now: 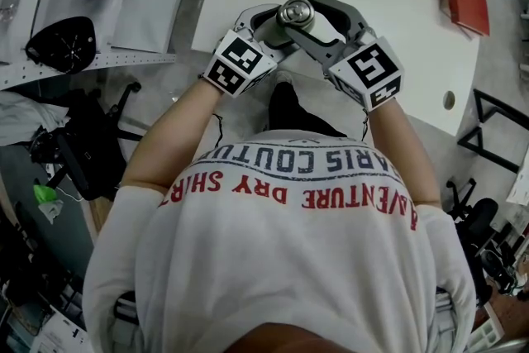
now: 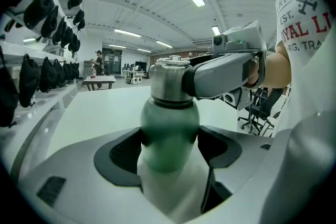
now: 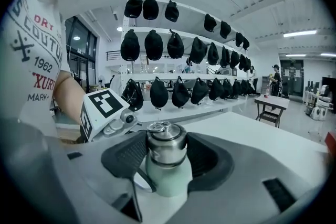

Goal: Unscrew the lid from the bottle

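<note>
Step in hand: gripping the lid, before the twist. The green bottle (image 2: 169, 123) stands at the top centre of the head view, at the near edge of the white table (image 1: 380, 4). The left gripper (image 2: 169, 150) is clamped on the bottle's body, with both pads against its sides. The right gripper (image 3: 166, 159) sits higher, and its pads appear to meet the steel lid (image 3: 166, 144) on both flanks. The lid is still seated. Next move, as I judge it: hold the body steady and turn the right gripper about the bottle's axis without tilting it.
</note>
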